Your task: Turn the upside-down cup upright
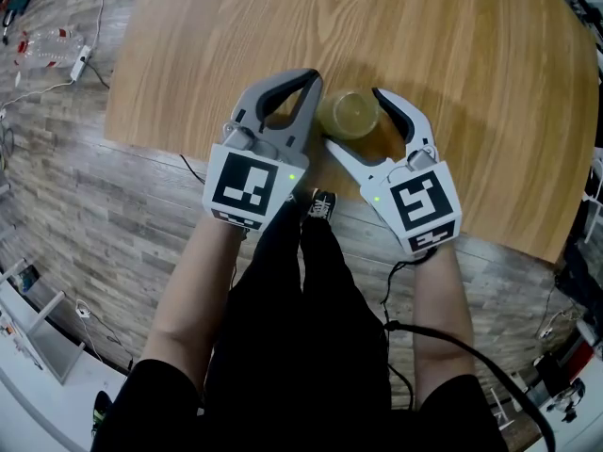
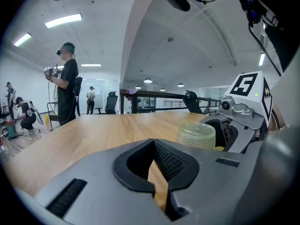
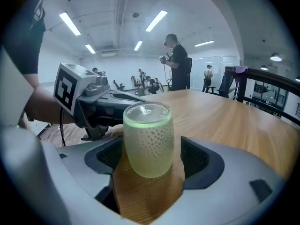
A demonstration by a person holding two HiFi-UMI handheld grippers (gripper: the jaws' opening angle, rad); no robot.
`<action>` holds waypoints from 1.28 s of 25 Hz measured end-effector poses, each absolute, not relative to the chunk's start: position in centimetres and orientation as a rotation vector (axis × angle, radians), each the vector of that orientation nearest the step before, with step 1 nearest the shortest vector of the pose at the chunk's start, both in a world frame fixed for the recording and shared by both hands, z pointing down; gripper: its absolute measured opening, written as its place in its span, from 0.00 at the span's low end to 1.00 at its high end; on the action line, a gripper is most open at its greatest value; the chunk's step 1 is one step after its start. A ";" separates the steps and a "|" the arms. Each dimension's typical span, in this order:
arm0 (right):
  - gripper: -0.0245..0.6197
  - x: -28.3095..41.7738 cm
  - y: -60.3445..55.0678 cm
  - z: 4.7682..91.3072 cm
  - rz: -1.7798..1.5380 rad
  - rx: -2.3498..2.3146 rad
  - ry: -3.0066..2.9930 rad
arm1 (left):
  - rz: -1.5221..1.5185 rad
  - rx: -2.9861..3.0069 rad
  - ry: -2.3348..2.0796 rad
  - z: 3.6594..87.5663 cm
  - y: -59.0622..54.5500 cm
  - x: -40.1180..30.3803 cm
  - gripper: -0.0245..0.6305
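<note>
A pale green dimpled glass cup stands on the wooden table near its front edge, and its top face looks closed, like a base. My right gripper is open wide, one finger on each side of the cup, with small gaps between the pads and the glass. My left gripper is shut with nothing in it, lying on the table just left of the cup. In the left gripper view its tips meet, and the right gripper shows behind the cup.
The table's front edge runs just under both grippers, with wood-plank floor and cables beyond it. People with headsets stand far off in the room. A black railing lies past the table's far side.
</note>
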State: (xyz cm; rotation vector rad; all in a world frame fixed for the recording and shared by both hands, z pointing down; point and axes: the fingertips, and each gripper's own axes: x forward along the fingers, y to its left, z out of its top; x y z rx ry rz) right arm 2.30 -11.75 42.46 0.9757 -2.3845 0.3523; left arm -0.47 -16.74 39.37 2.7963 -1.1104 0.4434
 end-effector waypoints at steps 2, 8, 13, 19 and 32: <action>0.55 3.1 -11.2 41.9 0.360 0.998 -2.388 | 0.430 2.807 -1.121 38.8 -16.7 -0.6 0.05; 0.54 5.9 -10.0 35.5 0.301 1.159 -2.442 | 0.371 2.832 -1.196 33.9 -15.9 -1.6 0.05; 0.23 8.0 -10.5 25.3 0.153 1.446 -2.453 | 0.238 2.833 -1.286 25.0 -14.4 -2.0 0.05; 0.06 8.9 -8.7 16.3 0.029 1.745 -2.431 | 0.114 2.860 -1.390 16.0 -10.2 -1.2 0.05; 0.06 9.3 -3.3 10.1 0.083 1.833 -2.494 | 0.052 2.800 -1.506 10.2 -2.8 0.4 0.05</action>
